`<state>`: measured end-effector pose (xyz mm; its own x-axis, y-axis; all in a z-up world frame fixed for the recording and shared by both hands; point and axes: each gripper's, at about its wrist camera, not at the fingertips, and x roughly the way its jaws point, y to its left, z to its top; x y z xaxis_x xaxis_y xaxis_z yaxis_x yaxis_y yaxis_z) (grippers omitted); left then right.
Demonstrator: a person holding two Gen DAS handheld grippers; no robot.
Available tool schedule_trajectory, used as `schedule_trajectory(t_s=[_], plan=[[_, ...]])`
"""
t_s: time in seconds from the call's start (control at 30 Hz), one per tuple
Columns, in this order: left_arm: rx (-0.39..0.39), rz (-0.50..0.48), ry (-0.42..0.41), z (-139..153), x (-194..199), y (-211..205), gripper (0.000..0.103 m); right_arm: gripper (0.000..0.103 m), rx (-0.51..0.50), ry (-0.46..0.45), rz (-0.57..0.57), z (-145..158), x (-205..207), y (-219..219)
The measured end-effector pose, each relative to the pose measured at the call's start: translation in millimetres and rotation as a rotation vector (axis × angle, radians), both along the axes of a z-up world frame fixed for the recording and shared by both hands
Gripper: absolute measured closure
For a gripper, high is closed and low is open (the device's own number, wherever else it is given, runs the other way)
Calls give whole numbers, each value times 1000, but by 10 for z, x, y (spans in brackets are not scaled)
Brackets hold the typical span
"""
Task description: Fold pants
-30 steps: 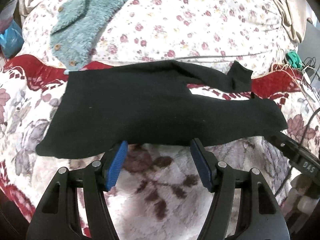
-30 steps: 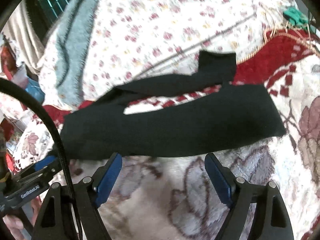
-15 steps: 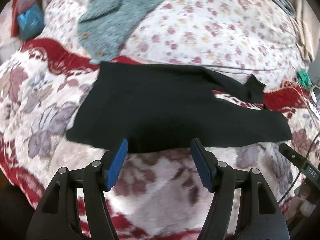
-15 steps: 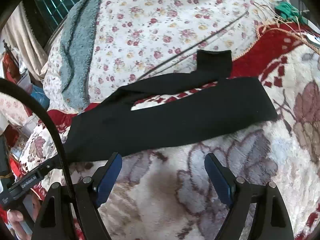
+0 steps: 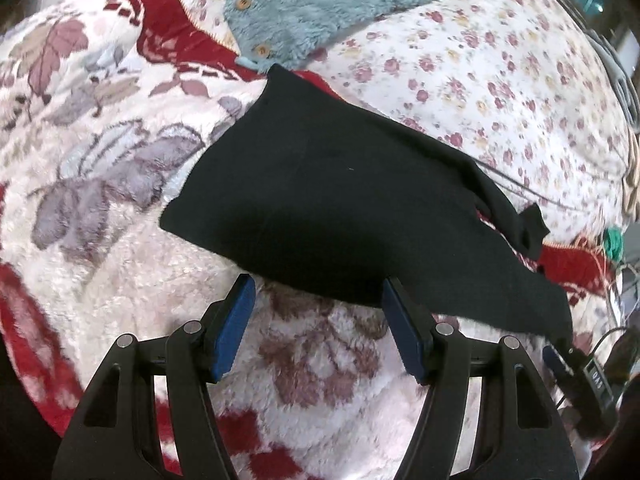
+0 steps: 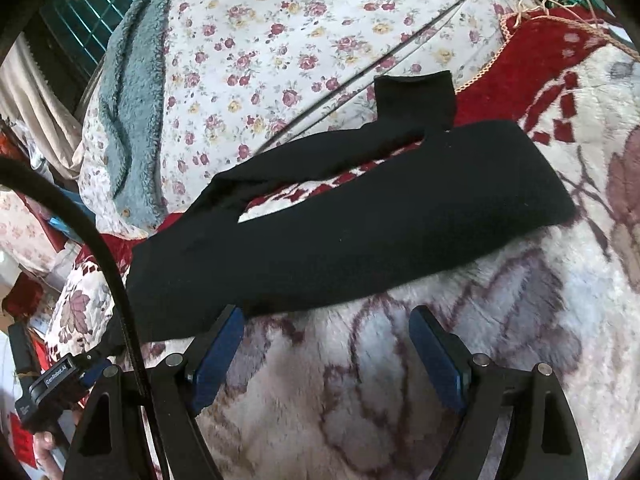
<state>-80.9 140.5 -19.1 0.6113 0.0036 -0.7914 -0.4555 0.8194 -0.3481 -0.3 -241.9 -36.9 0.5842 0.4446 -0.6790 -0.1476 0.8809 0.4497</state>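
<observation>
Plush bedding is filling both views: a fleecy blanket (image 5: 120, 208) with big mauve flowers and red patches is lying in front, and a quilt (image 5: 500, 72) with small roses is rising behind it. The black pants (image 5: 340, 208) are lying spread across the blanket, their far edge reaching the quilt.

Left of the pants, bare blanket is stretching away. Just beyond their upper left corner, a teal fuzzy jacket (image 5: 320, 4) with wooden buttons is resting on the quilt, almost touching the pants. A thin dark cord (image 6: 400, 56) is crossing the quilt behind the pants. Right of the pants, a green tangle (image 5: 614, 242) is sitting by the blanket's red border; what it is cannot be made out.

In the right wrist view one leg is lying flat and the other is trailing thin behind it, its cuff (image 6: 416, 98) turned up against the quilt. A black cable (image 6: 100, 240) is cutting across the pants' left end there.

The left gripper (image 5: 318, 296) is hovering spread wide at the pants' near edge, gripping nothing. The right gripper (image 6: 324, 322) is likewise gaping, empty, its left pad touching or just overlapping the hem. At that view's lower left, the other tool and part of a hand (image 6: 44, 440) are being cut off by the frame.
</observation>
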Motion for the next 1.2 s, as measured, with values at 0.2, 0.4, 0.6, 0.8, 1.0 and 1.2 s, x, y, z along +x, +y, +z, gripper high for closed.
schedule_trajectory(t_s=[0.2,0.4,0.6,0.8,1.0,1.2], plan=[[-51,39,-25,-14,182,58,38,19,46,-9,-11,-49,171,-10],[-136,61,-39,19,283,138,38,19,77,-8,-25,-55,327,-28],[-266,69,-76,-1,135,290,37,19,119,-10,-30,-82,370,-80],[-240,72,-59,-30,222,315,37,19,124,-10,-28,-90,375,-87],[-208,106,-80,-50,427,324,38,49,117,10,-52,-106,456,-106],[-123,40,-6,-26,558,311,90,90,222,47,-104,-187,444,-289]])
